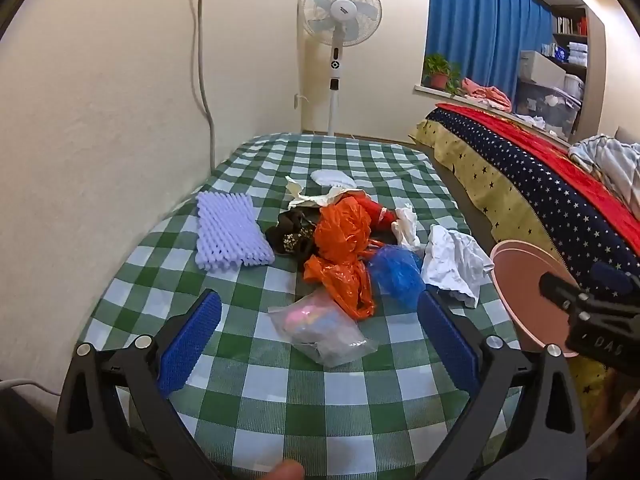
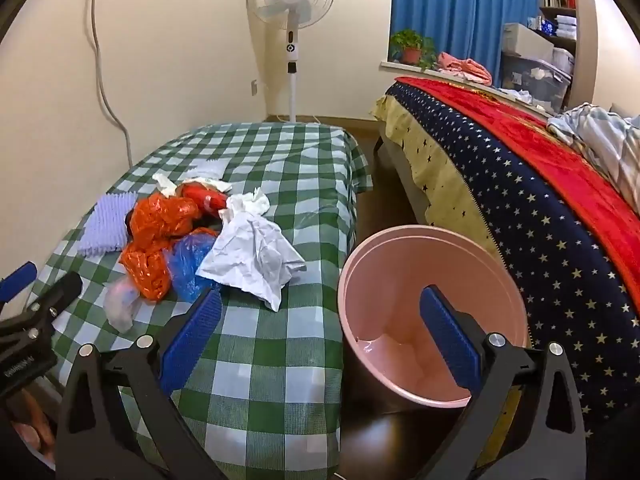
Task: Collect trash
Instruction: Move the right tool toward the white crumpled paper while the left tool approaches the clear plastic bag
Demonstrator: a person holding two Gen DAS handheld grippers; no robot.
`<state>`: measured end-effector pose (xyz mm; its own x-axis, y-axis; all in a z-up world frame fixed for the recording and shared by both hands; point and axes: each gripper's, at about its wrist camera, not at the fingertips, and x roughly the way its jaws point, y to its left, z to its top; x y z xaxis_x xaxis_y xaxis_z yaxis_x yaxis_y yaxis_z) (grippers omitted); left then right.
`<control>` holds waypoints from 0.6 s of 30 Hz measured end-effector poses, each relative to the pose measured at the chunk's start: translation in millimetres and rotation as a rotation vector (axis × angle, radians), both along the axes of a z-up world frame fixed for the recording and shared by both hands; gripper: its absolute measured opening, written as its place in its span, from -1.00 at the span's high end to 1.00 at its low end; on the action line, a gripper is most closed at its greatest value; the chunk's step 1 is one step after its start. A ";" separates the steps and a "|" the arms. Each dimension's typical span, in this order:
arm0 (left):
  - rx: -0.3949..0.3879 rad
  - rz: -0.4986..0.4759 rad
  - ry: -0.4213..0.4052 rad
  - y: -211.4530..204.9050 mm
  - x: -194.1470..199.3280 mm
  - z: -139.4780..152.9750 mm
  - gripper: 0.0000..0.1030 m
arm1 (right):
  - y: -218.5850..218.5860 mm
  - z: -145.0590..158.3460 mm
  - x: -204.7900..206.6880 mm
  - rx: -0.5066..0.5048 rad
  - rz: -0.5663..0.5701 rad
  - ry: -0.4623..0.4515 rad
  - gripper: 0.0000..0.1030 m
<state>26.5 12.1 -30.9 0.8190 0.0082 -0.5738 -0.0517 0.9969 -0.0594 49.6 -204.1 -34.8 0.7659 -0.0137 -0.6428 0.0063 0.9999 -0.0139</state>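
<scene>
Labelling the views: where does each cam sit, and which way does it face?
Left wrist: on the left claw, tilted down at the trash pile on the checked table; open fingers, a fingertip and the right claw show.
Right wrist: on the right claw, tilted down over the table edge and pink bin; open fingers and the left claw show.
Shared: pile, bin, fan.

- Trash pile (image 1: 344, 240) on the checked cloth: orange bag, blue bag, crumpled white paper, clear packet, ahead of the left gripper (image 1: 320, 344).
- Pink bin (image 2: 432, 312), upright, empty, beneath the right gripper (image 2: 320, 344).
</scene>
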 end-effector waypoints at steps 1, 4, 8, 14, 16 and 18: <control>-0.006 0.002 0.003 2.9 1.0 -0.1 -0.85 | 0.0 -1.6 1.0 0.002 -0.003 0.005 -0.89; -0.040 0.015 0.016 8.9 3.0 -1.5 -0.85 | 1.5 -5.6 5.7 0.018 -0.012 0.015 -0.89; -0.054 0.014 0.024 7.9 5.5 -5.3 -0.85 | 8.3 -9.6 7.9 0.011 0.000 0.017 -0.88; -0.055 0.012 0.030 6.2 9.2 -10.1 -0.85 | 7.8 -10.0 6.5 0.018 -0.011 0.011 -0.86; -0.059 0.009 0.030 6.5 9.6 -10.6 -0.85 | 6.7 -9.7 6.6 0.021 -0.009 0.013 -0.86; -0.068 -0.003 0.029 6.0 9.4 -11.8 -0.85 | 7.4 -9.6 5.6 0.020 -0.004 0.011 -0.86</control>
